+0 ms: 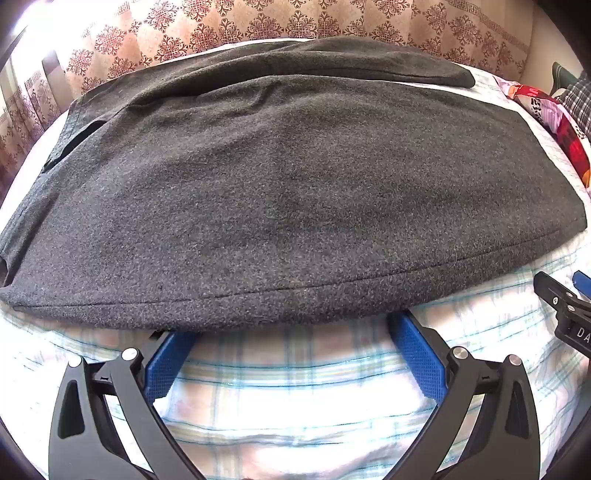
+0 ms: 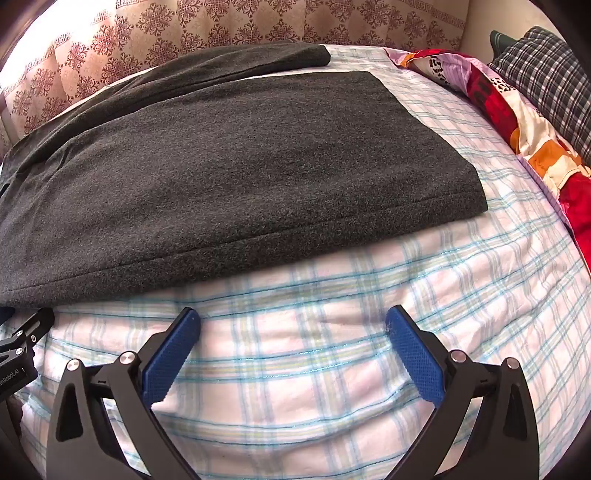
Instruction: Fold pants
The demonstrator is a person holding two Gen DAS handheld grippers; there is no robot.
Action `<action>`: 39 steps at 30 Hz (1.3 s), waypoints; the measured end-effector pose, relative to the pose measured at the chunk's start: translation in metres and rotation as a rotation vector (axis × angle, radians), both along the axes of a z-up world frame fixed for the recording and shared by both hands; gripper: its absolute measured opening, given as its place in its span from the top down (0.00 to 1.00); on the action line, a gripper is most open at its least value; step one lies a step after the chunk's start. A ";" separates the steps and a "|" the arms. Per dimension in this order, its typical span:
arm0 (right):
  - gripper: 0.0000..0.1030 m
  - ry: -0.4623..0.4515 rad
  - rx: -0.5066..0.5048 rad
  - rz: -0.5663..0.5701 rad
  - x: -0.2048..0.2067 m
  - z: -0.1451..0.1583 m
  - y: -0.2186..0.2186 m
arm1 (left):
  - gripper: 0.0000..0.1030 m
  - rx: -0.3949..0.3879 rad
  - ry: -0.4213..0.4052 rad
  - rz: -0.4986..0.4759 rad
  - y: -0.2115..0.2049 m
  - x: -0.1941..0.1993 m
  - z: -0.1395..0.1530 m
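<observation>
Checked bedsheet [image 2: 332,295] is spread under patterned curtains [image 2: 221,26]. Grey pants [image 1: 277,184] are laid flat across it toward 12 o'clock; soft, limp fleece is judged best pinched at the near hem. Left gripper [image 1: 291,332] and right gripper [image 2: 291,325] are held wide open, empty.

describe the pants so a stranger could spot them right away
On the bed's pale blue-checked sheet, before the patterned curtain, lie the dark grey fleecy pants. They are the only plain dark fabric there, unlike the bright patchwork quilt to their right.
</observation>
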State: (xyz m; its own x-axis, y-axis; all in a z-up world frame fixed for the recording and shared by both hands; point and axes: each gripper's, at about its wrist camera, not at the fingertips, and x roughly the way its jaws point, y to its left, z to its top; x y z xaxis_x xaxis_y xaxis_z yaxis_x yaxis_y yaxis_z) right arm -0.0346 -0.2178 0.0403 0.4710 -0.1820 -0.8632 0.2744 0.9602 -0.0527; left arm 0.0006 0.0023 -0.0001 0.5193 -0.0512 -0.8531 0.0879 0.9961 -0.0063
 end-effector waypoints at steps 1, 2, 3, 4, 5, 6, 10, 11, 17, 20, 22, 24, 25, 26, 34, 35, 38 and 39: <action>0.05 -0.001 -0.001 0.000 0.000 0.000 0.000 | 0.02 -0.003 0.001 -0.001 0.001 0.000 0.000; 0.05 -0.001 -0.001 0.000 0.000 0.000 0.000 | 0.02 -0.005 0.002 -0.002 0.002 0.001 0.000; 0.05 -0.001 -0.001 0.000 0.000 0.000 0.000 | 0.02 -0.005 0.003 -0.002 0.005 0.003 0.002; 0.05 -0.002 -0.001 0.000 0.000 0.000 0.000 | 0.02 -0.007 0.005 -0.003 0.007 0.003 0.002; 0.05 -0.002 -0.001 0.000 0.000 0.000 0.000 | 0.02 -0.009 0.006 -0.003 0.009 0.004 0.003; 0.05 -0.002 -0.003 -0.002 0.000 0.000 0.000 | 0.02 -0.009 0.007 -0.003 0.012 0.005 0.003; 0.05 -0.003 -0.001 -0.003 0.000 0.000 0.000 | 0.02 -0.011 0.006 -0.002 0.026 0.008 0.004; 0.05 -0.001 -0.004 -0.006 0.000 0.001 0.000 | 0.02 -0.013 0.006 -0.002 0.031 0.009 0.004; 0.05 0.011 0.002 -0.004 0.004 0.002 -0.002 | 0.02 0.013 0.016 -0.013 0.004 0.005 0.003; 0.05 0.016 0.021 0.007 0.004 0.002 -0.005 | 0.02 0.019 0.038 -0.042 0.004 0.007 0.004; 0.05 0.028 0.033 0.020 0.006 0.002 -0.006 | 0.02 0.020 0.051 -0.064 0.004 0.008 0.005; 0.05 0.052 0.038 0.042 0.008 0.003 -0.007 | 0.02 0.013 0.064 -0.092 0.005 0.009 0.007; 0.05 0.057 0.038 0.047 0.009 0.003 -0.007 | 0.02 -0.003 0.061 -0.091 0.008 0.008 0.009; 0.05 0.058 0.037 0.050 0.009 0.003 -0.007 | 0.02 -0.022 0.051 -0.080 0.012 0.008 0.011; 0.05 -0.096 -0.005 0.099 0.000 0.055 0.011 | 0.02 0.016 -0.098 0.017 0.024 -0.008 0.069; 0.05 -0.133 -0.025 0.101 -0.002 0.068 0.015 | 0.02 0.035 -0.120 0.022 0.024 -0.010 0.078; 0.05 -0.226 -0.050 0.097 -0.011 0.100 0.023 | 0.02 0.051 -0.185 0.044 0.027 -0.015 0.112; 0.05 -0.254 -0.055 0.098 -0.015 0.110 0.026 | 0.02 0.047 -0.208 0.050 0.026 -0.017 0.123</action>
State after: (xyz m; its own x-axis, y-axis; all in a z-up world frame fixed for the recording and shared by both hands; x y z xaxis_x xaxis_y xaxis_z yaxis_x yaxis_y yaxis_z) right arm -0.0497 -0.1915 0.1505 0.6885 -0.1682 -0.7055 0.1916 0.9804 -0.0468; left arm -0.0169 0.0286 0.1233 0.6856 0.0163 -0.7278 0.0330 0.9980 0.0534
